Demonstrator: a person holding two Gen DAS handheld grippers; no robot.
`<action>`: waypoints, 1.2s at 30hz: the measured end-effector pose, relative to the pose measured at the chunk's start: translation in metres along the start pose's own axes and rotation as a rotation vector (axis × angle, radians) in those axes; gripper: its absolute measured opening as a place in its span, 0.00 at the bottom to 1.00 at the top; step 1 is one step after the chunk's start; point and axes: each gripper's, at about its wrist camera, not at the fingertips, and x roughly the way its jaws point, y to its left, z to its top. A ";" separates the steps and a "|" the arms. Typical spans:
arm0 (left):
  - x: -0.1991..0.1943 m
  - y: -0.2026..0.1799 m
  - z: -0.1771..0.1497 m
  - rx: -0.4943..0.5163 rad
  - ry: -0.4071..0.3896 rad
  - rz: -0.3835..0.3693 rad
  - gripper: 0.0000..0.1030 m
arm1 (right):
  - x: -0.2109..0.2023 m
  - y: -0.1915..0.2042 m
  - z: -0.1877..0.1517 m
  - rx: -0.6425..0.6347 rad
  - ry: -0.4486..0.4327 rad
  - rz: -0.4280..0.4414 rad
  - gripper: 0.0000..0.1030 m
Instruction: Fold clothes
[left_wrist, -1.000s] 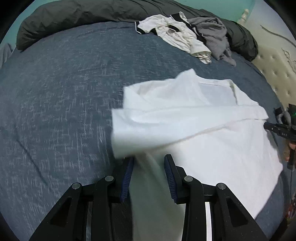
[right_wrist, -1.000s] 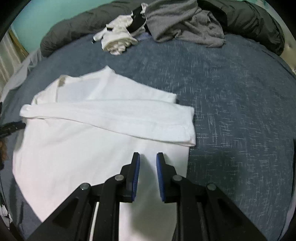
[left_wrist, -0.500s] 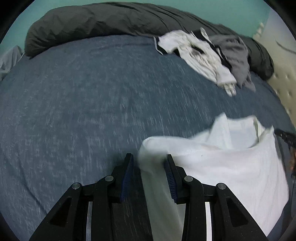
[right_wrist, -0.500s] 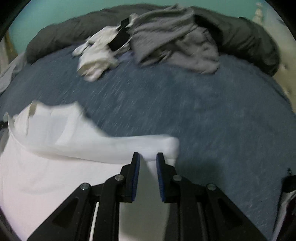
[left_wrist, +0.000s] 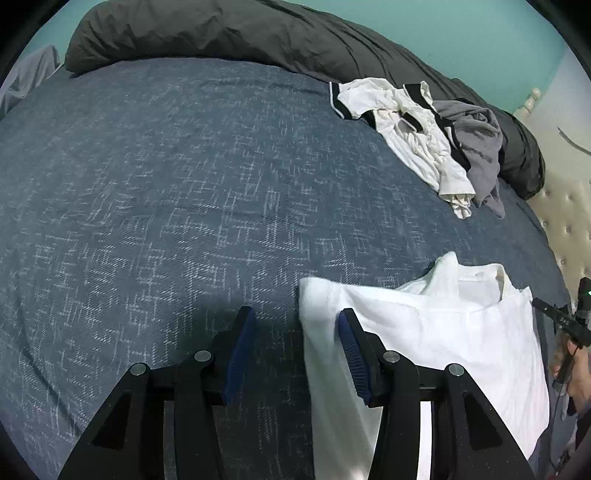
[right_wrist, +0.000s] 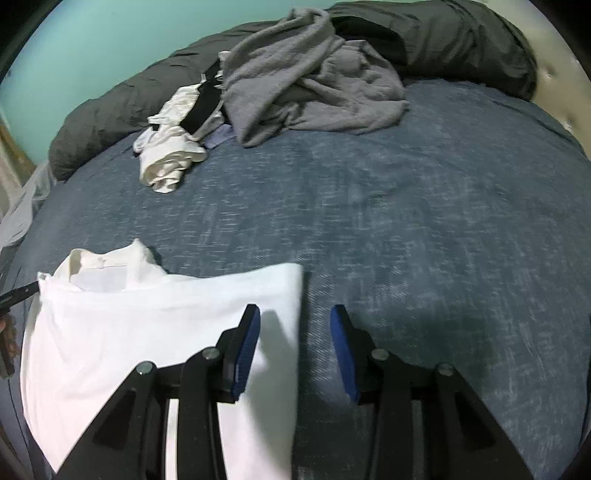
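White cotton shirt (right_wrist: 122, 332) is lying folded on the blue bedspread (left_wrist: 147, 203), well short of the grey garment (right_wrist: 310, 85). Both grippers (left_wrist: 291, 350) (right_wrist: 295, 350) are gaping empty. Soft, light, floppy; pinching its corners is probably best.

White shirt (left_wrist: 443, 332) on a blue bedspread (left_wrist: 184, 203) flecked with white crosshatch; grey garment (right_wrist: 314, 81).

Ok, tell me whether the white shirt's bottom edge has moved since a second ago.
Yes. The white shirt has had its bottom edge carried up toward the collar, nearer the grey garment. Both tongs are now open.
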 end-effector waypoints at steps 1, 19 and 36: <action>0.003 -0.003 0.001 0.006 -0.002 -0.011 0.49 | 0.002 0.002 0.001 -0.006 0.003 0.001 0.38; -0.030 -0.013 0.024 0.020 -0.090 -0.011 0.04 | -0.045 0.012 0.023 -0.052 -0.170 -0.046 0.01; -0.024 0.011 -0.002 -0.057 -0.010 -0.028 0.20 | -0.014 0.000 -0.002 0.024 -0.023 -0.089 0.08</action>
